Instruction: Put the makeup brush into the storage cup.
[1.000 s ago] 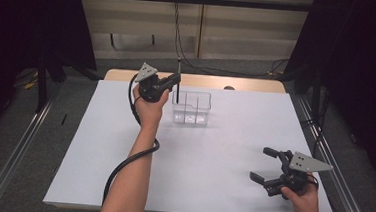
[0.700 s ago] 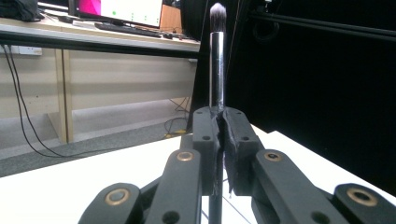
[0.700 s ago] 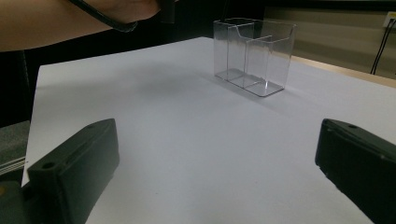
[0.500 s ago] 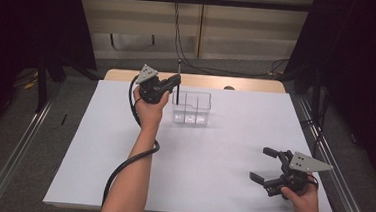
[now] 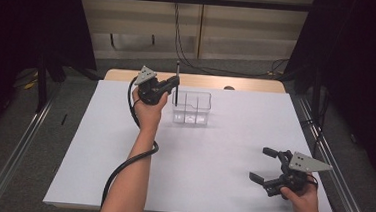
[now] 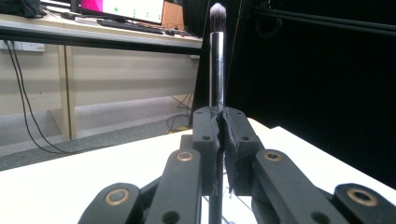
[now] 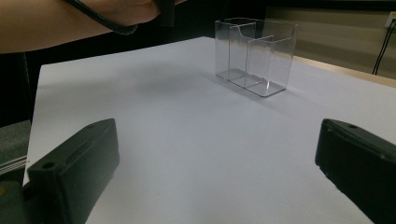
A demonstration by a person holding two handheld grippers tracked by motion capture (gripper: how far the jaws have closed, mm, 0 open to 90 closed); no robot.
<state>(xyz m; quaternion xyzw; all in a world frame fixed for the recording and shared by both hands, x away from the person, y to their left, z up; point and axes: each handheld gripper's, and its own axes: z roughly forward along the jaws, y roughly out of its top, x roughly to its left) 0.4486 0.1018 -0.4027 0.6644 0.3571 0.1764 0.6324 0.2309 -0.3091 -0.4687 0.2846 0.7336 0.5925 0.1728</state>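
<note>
My left gripper (image 5: 173, 86) is shut on a makeup brush (image 6: 216, 56) with a silver handle and dark bristles, held upright. In the high view the makeup brush (image 5: 177, 80) stands at the left end of a clear plastic organizer (image 5: 192, 107) with compartments, at the far middle of the white table (image 5: 195, 186). Whether the brush's lower end is inside the box I cannot tell. My right gripper (image 5: 266, 165) rests near the front right of the table, jaws wide open and empty. From the right gripper view the organizer (image 7: 254, 55) stands ahead, apart from the jaws.
A wooden strip (image 5: 237, 83) runs along the table's far edge. Metal rails (image 5: 11, 164) flank the table on both sides. The left gripper's black cable (image 5: 127, 162) trails along the forearm. Desks and a monitor (image 6: 130, 9) stand beyond.
</note>
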